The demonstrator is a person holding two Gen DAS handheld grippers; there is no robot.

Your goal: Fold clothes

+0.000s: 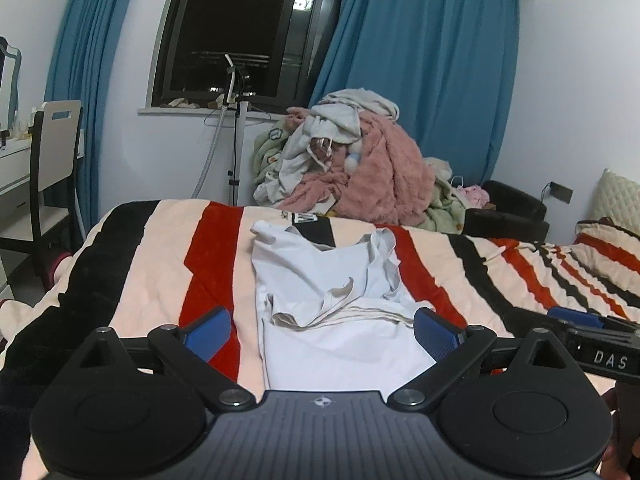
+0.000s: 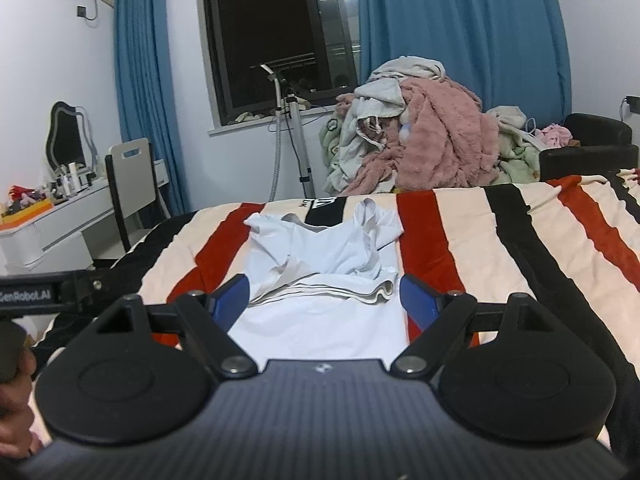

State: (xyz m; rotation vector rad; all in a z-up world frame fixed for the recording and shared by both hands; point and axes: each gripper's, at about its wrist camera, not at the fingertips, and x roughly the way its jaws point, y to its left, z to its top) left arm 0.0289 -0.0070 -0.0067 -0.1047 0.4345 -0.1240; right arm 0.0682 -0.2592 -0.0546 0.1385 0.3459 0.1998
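Left wrist view: the left gripper [image 1: 322, 330] has its blue fingers [image 1: 210, 332] spread wide with nothing held. The white garment [image 1: 332, 300], partly folded, lies flat on the striped blanket [image 1: 152, 264] between and beyond the fingertips. The right gripper [image 1: 588, 330] shows just outside the right finger. A clothes pile [image 1: 352, 160] sits far ahead.

Right wrist view: the right gripper [image 2: 322, 298] likewise has its fingers [image 2: 418, 300] spread and empty; the white garment [image 2: 320, 276] lies between and ahead of them. The left gripper [image 2: 48, 292] appears beside the left finger.

White top [image 1: 332, 280] half-folded, flat on striped blanket [image 1: 160, 264].
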